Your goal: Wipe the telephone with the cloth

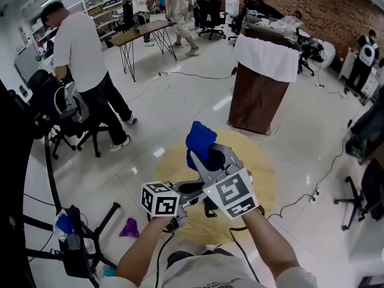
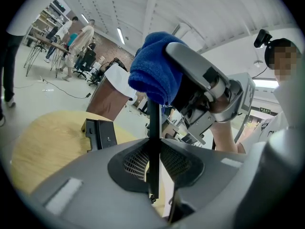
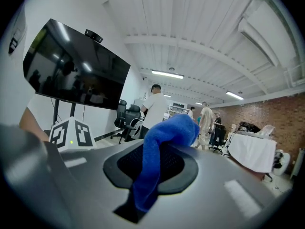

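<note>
The left gripper (image 2: pixel 153 175) pinches the telephone (image 2: pixel 153 137), a thin, flat black slab that shows edge-on and upright between its jaws, which sit in a dark meshed recess of smooth grey plastic. The right gripper (image 3: pixel 151 175) has its jaws closed on the cloth (image 3: pixel 167 132), a soft, nubby blue terry that bunches into a rounded lump at the tips. In the left gripper view that lump rests on the telephone's upper end. Both tools hang above a round table (image 1: pixel 258 167) of pale yellow wood grain, over its near half. A small, boxy black stand (image 2: pixel 99 133) sits on the top, apart from them. Around the table spreads a glossy white tiled floor (image 1: pixel 180 95) with trailing cables. A brown cabinet (image 1: pixel 258 101) under a white cover (image 1: pixel 267 56) stands beyond the far edge, before a red brick wall (image 1: pixel 312 5). A person (image 1: pixel 81 47) in a white shirt stands at the left.
</note>
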The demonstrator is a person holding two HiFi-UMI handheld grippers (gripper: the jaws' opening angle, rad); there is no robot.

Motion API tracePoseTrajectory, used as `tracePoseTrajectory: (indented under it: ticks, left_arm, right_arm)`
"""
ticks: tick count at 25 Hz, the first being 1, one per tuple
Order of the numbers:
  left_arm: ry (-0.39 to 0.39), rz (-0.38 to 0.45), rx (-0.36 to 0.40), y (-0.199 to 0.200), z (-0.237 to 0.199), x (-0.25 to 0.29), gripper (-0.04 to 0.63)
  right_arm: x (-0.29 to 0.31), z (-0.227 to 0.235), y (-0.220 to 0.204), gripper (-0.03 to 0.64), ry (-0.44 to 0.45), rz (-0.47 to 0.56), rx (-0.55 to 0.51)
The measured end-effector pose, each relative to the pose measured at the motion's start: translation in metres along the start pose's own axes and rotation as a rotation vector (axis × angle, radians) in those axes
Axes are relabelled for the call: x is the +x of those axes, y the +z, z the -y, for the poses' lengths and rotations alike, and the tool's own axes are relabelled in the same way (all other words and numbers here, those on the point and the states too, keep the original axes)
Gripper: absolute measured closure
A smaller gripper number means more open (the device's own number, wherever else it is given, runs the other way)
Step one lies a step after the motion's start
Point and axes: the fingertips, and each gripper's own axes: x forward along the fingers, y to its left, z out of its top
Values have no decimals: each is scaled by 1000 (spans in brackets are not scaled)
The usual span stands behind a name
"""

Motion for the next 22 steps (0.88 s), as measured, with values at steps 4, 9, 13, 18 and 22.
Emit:
tracePoseTrajectory:
  ticks: [4,9,13,18,22]
  left_arm:
    - [-6,-1,-8,-1,1,2,534]
    - [-15,9,-10,1,1,1,534]
    - [-20,17,-17,1,1,1,534]
    - [-24,14,-24,-1,1,4,534]
    - [-25,24,-23,2,0,1,534]
  right_arm:
    - [2,14,8,555,-25,18,9]
    - [-1,31,6,555,-67,25,24]
    - [-6,46,2,555,-105,29,43]
    - [-14,63,-4,555,-142,25,68]
    - [-19,71,-8,555,-164,21,81]
